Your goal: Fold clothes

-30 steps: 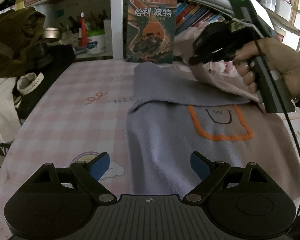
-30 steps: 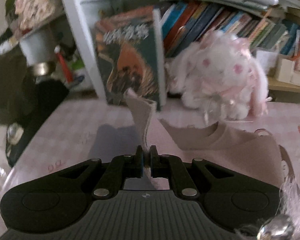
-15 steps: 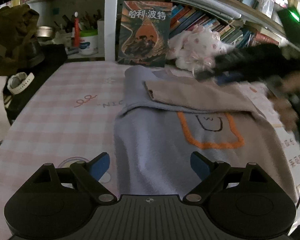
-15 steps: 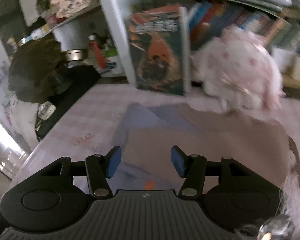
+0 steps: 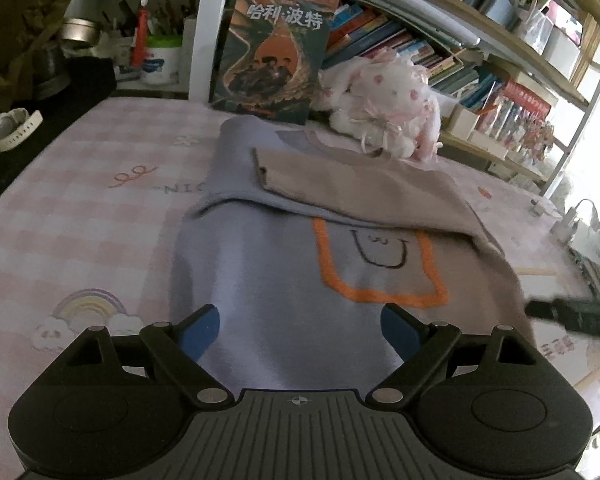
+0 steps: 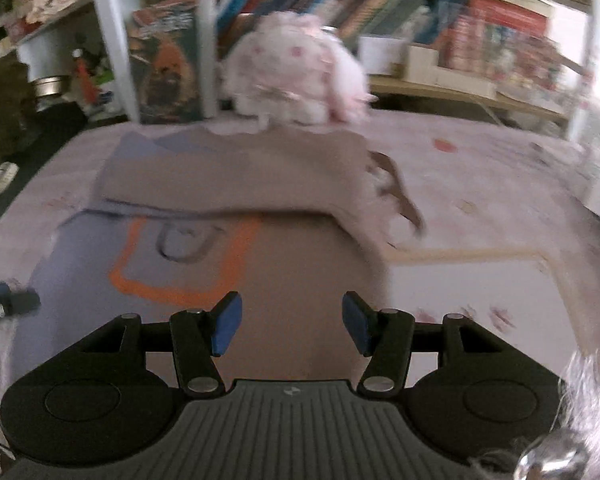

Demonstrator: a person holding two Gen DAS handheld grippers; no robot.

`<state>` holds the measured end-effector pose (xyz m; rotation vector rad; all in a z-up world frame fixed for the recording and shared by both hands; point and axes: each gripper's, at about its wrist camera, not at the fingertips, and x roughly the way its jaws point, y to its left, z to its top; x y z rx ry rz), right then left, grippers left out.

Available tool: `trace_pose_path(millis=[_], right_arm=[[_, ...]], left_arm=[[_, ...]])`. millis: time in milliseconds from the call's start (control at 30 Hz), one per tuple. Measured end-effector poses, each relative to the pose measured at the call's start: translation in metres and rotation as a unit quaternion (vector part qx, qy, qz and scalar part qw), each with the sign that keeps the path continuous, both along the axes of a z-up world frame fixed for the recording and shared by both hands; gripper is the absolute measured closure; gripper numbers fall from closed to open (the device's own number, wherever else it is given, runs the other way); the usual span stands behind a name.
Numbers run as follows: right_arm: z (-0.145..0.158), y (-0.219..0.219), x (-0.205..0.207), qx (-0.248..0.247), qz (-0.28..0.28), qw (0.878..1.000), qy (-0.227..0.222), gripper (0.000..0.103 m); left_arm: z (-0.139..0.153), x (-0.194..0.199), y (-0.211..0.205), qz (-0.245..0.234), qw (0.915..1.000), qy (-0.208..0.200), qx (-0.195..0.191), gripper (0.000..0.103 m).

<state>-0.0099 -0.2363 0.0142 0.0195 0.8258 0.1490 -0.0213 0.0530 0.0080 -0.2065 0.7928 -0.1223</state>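
Note:
A lilac and beige sweater (image 5: 268,264) with an orange outline and a small drawn face lies flat on the pink checked cloth. Its beige sleeve (image 5: 352,184) is folded across the chest. My left gripper (image 5: 300,330) hangs open over the sweater's near hem, nothing between its blue pads. In the right wrist view the same sweater (image 6: 284,248) fills the middle, blurred by motion. My right gripper (image 6: 292,322) is open above its beige lower part and holds nothing. The other gripper shows as a dark blur at the right edge (image 5: 576,314).
A standing book (image 5: 272,52) and a fluffy pink-white plush toy (image 5: 384,108) sit just behind the sweater. Bookshelves (image 5: 480,56) line the back. Dark bags and a white watch (image 5: 14,128) crowd the left edge. A white charger (image 5: 572,216) lies at right.
The right gripper let go of the beige sleeve, which now lies folded across the chest, and pulled back toward the near right. The left gripper stayed open and crept slightly forward.

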Motion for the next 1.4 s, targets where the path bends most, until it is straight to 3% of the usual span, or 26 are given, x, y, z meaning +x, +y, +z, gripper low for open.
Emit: trace_pose_path(millis=[233,433,567,833,1167,1333,1400], right_arm=[[-0.011,-0.042,-0.04,0.014,-0.036,0.999,0.025,0.05],[-0.015,-0.055,-0.065,0.017,-0.017,0.999,0.028,0.05],[-0.019,-0.063,-0.078,0.032,-0.01,0.999,0.031,0.05],[-0.026,-0.063,-0.1,0.06,0.0,0.997,0.044,0.051],[-0.026,-0.064,-0.114,0.05,-0.019,0.997,0.046,0.051],[-0.025,-0.055,-0.111,0.043,-0.038,0.997,0.046,0.051],[-0.025,-0.052,-0.109,0.039,-0.045,0.997,0.046,0.051]], left_arm=[[0.006,-0.012,-0.036,-0.003,0.9999,0.01,0.013,0.013],[0.006,-0.037,-0.065,-0.017,0.9991,0.018,0.033,0.013],[0.006,-0.059,-0.067,0.002,0.9987,0.026,0.043,0.013],[-0.005,-0.094,-0.054,0.04,0.9959,0.065,0.049,0.013],[-0.006,-0.095,-0.021,0.071,0.9952,0.055,0.039,0.013],[-0.007,-0.089,0.014,0.098,0.9941,0.041,0.02,0.016],[-0.011,-0.083,0.03,0.114,0.9923,0.047,0.01,0.025]])
